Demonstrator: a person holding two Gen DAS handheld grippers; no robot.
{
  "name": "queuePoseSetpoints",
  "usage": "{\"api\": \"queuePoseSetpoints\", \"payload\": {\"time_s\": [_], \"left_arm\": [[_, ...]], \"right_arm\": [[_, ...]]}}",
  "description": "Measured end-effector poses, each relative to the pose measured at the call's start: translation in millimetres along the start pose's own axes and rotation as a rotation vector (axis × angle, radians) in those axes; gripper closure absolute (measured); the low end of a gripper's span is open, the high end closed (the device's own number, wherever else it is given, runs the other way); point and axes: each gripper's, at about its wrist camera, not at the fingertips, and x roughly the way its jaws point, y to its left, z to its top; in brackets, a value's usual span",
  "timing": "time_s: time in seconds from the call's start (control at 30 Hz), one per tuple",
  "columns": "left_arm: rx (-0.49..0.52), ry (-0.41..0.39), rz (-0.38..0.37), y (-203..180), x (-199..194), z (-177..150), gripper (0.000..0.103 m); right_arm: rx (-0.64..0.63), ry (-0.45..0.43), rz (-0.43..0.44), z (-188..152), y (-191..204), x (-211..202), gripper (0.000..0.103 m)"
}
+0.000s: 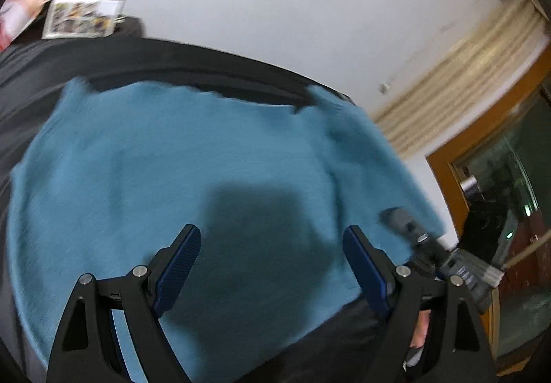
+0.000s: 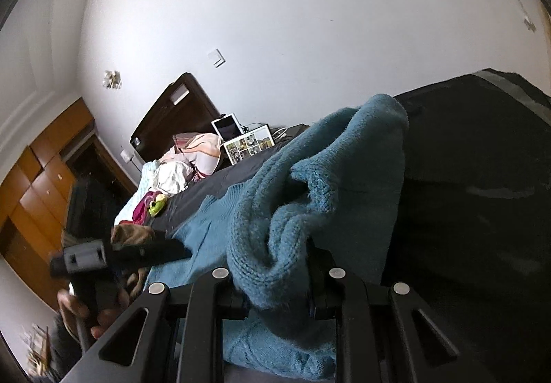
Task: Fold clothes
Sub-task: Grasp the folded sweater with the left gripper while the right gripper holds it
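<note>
Fold barely begun: right gripper (image 2: 275, 283) clamps fuzzy teal knit sweater's (image 1: 172, 159) lifted edge, left gripper (image 1: 272, 266) gapes empty over dark bed (image 2: 482, 211).

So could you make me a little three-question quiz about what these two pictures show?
1. True or false: the right tool grips the blue sweater.
2. The left tool is: A) clamped on cloth, B) open and empty, C) out of sight.
3. What colour is the bed cover under the sweater?

Key: 1 true; 2 B; 3 dark grey, near black.
</note>
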Motion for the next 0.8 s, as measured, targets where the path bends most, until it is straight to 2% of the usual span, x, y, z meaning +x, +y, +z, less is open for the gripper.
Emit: {"api": "queuePoseSetpoints", "payload": {"time_s": [0.13,0.4,0.53,0.67,0.73,0.77,0.8], "left_arm": [[0.049,0.085,-0.067,-42,35,32,0.016],[0.11,0.229,-0.095,-101,109,82,0.016],[0.173,0.302,-0.043,-124,136,88,0.016],[0.194,0.358,0.019,-127,155,89,0.017],[0.193,0.373,0.048,-124,161,89,0.034],[0.193,0.378,0.07,-120,162,89,0.056],[0.192,0.376,0.084,-116,161,89,0.07]], "right_arm": [[-0.054,-0.009,0.0,-7,2,-2,0.079],[-0.151,0.0,0.003,-18,6,1,0.079],[-0.207,-0.001,-0.022,-21,10,2,0.079],[-0.244,-0.001,-0.043,-25,14,2,0.079],[-0.268,-0.005,-0.06,-28,18,2,0.079],[-0.278,-0.011,-0.072,-29,19,2,0.079],[-0.289,-0.02,-0.086,-29,19,1,0.079]]}}
